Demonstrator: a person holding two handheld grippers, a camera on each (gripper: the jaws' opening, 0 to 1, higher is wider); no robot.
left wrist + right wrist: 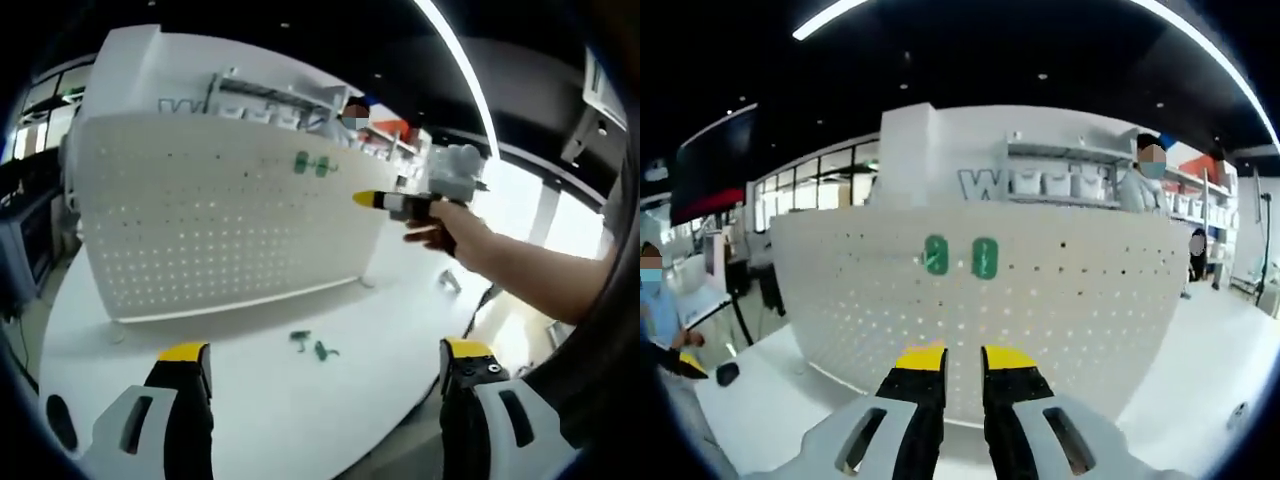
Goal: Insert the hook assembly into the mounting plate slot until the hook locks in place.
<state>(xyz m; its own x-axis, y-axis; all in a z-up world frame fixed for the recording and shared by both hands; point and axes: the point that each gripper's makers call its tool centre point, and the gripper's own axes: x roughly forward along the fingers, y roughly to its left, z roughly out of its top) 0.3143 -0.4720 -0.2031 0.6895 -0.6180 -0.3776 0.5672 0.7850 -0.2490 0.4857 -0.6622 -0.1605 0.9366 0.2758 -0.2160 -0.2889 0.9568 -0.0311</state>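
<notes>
Hooks [958,256] on pegboard [1090,300]; right gripper [965,358] nearly closed, level, facing them.

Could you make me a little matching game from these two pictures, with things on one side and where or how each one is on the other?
Things:
1. two green hooks
2. loose green hooks
3. right gripper
4. left gripper

Places or states:
A. jaws wide apart, above the table
B. lying on the table in front of the board
C. mounted side by side, high on the white pegboard
D. jaws nearly together, nothing between them, pointing at the pegboard

Pairs: 1-C, 2-B, 3-D, 4-A
</notes>
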